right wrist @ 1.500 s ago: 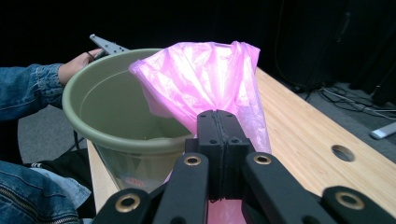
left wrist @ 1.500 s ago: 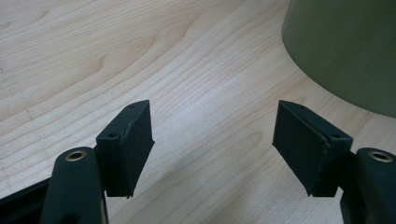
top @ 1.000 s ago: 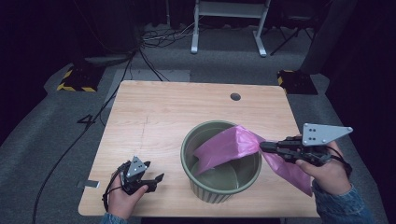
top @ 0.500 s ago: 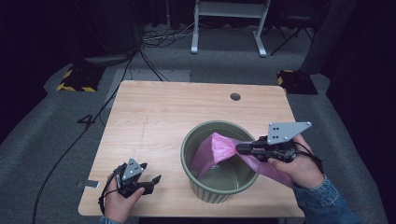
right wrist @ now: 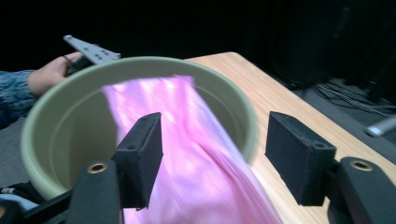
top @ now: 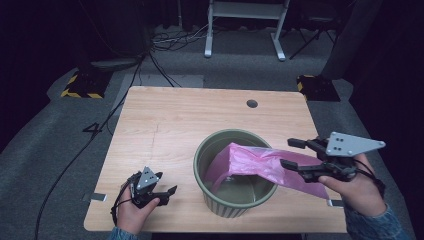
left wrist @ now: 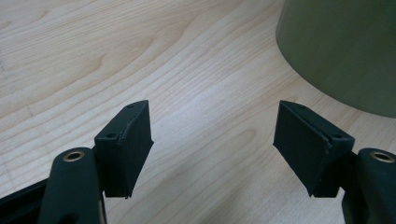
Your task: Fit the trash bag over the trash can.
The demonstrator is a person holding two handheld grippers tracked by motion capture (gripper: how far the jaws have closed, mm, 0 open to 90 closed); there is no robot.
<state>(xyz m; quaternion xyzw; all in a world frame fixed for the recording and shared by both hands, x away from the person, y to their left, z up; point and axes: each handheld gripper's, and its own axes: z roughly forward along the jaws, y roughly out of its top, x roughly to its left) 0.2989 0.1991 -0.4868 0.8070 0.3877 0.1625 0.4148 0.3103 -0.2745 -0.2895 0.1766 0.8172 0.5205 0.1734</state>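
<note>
Right tool (top: 296, 153) has just been opening; jaws stand wide, pink bag (top: 270, 166) between them but unpinched. Bag drapes over the bin's (top: 227, 206) right rim, one end inside, likely to line it. Left tool (top: 167, 193) sits wide open and empty on the tabletop (top: 175, 125), near left, parked clear of the bin.

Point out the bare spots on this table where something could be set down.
The far half of the light wooden table is bare up to the round cable hole. Bare too: between the left hand-held gripper and olive-green round bin. Crowded right: pink plastic bag and right hand-held gripper.
</note>
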